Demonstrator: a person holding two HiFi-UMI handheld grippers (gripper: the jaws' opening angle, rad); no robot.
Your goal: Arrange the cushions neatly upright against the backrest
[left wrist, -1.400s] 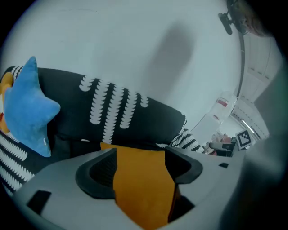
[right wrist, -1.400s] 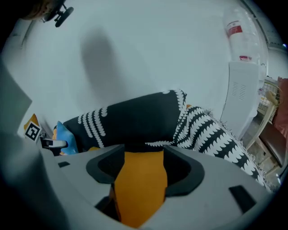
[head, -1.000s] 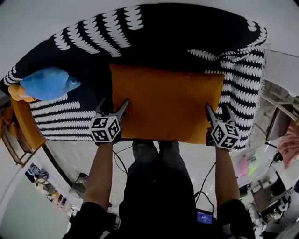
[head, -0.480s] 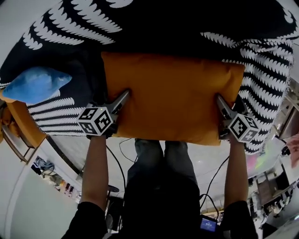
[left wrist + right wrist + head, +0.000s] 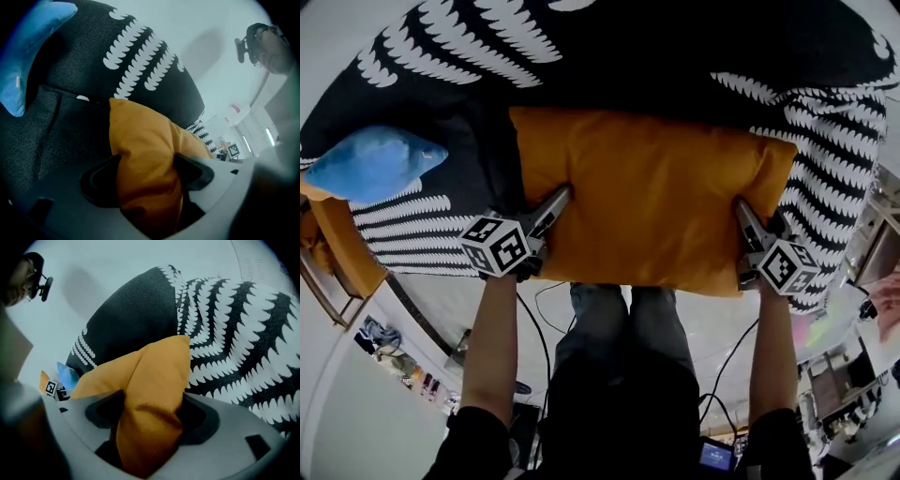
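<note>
A large orange cushion [image 5: 647,206] lies flat across the sofa seat, which is draped in a black-and-white patterned throw [image 5: 441,234]. My left gripper [image 5: 555,201] grips its near-left edge, and my right gripper [image 5: 742,214] grips its near-right edge. In the left gripper view the jaws [image 5: 147,173] pinch a fold of the orange cushion [image 5: 140,150]. The right gripper view shows the same at its jaws [image 5: 150,416], with the orange cushion [image 5: 154,394] bunched between them. Both pairs of jaws have just been closing on the fabric. A blue cushion [image 5: 375,164] rests at the sofa's left end.
The black backrest [image 5: 154,75] rises behind the cushion, with a white wall above it. An orange thing [image 5: 342,239] sits under the blue cushion at the left arm. My legs and trailing cables [image 5: 534,319] are on the floor in front of the sofa.
Both grippers have sunk toward the seat with the orange cushion and rolled a little. The left jaws looked spread at the corner a second ago and now pinch the edge.
</note>
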